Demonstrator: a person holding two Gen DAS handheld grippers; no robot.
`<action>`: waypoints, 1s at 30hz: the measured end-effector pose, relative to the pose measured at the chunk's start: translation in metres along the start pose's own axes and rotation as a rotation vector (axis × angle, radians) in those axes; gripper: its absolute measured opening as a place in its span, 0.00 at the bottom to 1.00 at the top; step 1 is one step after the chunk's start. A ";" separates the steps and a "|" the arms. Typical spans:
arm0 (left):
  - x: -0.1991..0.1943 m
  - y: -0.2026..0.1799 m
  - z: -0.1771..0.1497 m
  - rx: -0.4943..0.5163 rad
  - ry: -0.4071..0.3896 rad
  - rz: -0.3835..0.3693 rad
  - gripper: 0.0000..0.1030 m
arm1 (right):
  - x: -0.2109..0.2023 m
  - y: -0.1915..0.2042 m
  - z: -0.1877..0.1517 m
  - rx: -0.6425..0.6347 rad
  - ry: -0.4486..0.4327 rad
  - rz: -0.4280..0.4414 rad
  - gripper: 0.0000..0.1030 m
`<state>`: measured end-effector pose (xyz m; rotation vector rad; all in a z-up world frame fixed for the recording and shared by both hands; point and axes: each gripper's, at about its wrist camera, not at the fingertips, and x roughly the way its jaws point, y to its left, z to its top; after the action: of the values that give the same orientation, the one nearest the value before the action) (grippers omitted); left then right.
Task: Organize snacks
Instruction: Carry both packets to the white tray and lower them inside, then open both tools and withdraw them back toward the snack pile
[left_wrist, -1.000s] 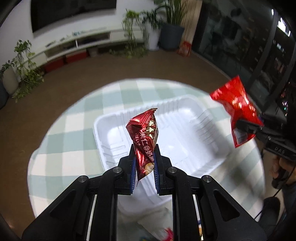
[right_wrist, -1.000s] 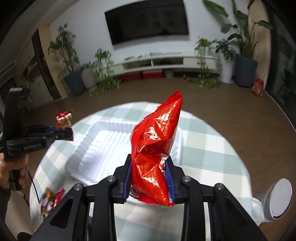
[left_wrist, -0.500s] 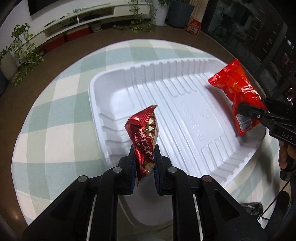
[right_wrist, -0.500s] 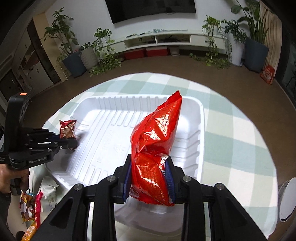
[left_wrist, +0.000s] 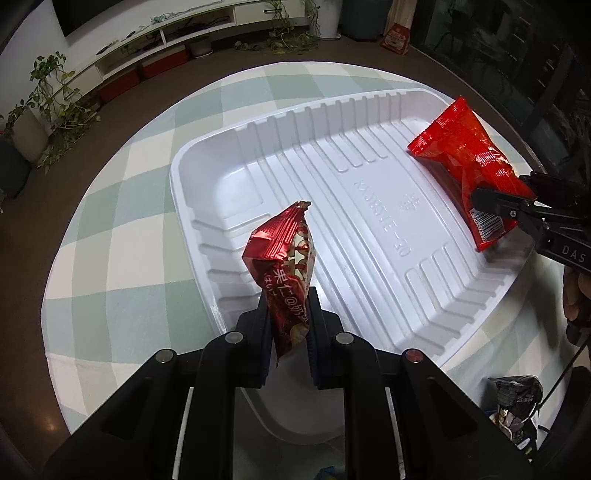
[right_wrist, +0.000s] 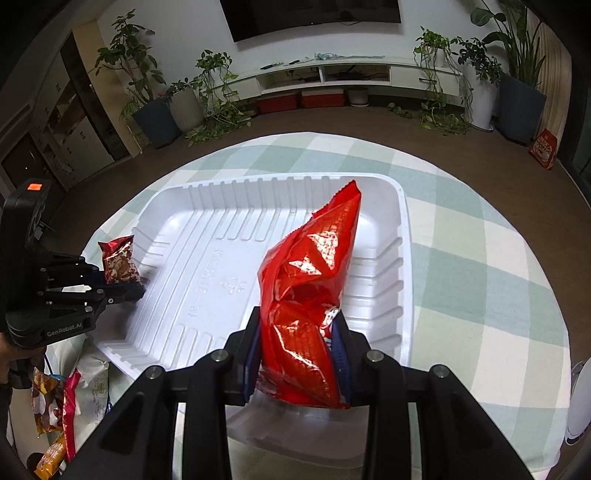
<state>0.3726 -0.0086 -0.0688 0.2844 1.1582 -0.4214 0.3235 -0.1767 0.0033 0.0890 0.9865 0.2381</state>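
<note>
- Currently both claws sit low over the white tray (left_wrist: 207, 162), one snack packet in each.
- Left claw (left_wrist: 290, 317): clenched on the small dark-red packet (left_wrist: 284, 254). Packet stands nearly upright, long axis running up and away from the pads, free end over the tray's near-left corner.
- Right claw (right_wrist: 295, 354): jaws are opening, with the large red bag (right_wrist: 310, 295) between them; the blue pads look as if they touch its lower part. Bag's long axis runs forward along the fingers; in the left view its far end (left_wrist: 461, 155) appears to rest against the tray floor by the right wall.
- Key relation: each packet lies directly ahead of its own claw and above tray floor, so release should drop it inside; the right bag looks nearer to being set down.
- Room: the ribbed tray floor between the two packets is bare; claws are well apart. Tray walls are close beside each packet.
- Outside the tray, more snack packets (right_wrist: 51, 417) lie at the near-left edge of the checked tablecloth (right_wrist: 480, 258).
</note>
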 end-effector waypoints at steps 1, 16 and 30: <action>0.000 0.000 0.000 -0.002 -0.002 0.003 0.14 | 0.001 0.001 -0.001 -0.011 0.003 -0.007 0.39; -0.021 -0.007 0.006 -0.022 -0.090 0.035 0.56 | -0.027 -0.006 -0.005 0.003 -0.069 -0.021 0.64; -0.138 -0.012 -0.050 -0.009 -0.360 0.108 1.00 | -0.140 0.003 -0.080 0.118 -0.299 0.078 0.76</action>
<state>0.2799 0.0259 0.0396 0.2496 0.7882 -0.3543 0.1822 -0.2104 0.0737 0.2643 0.6992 0.2300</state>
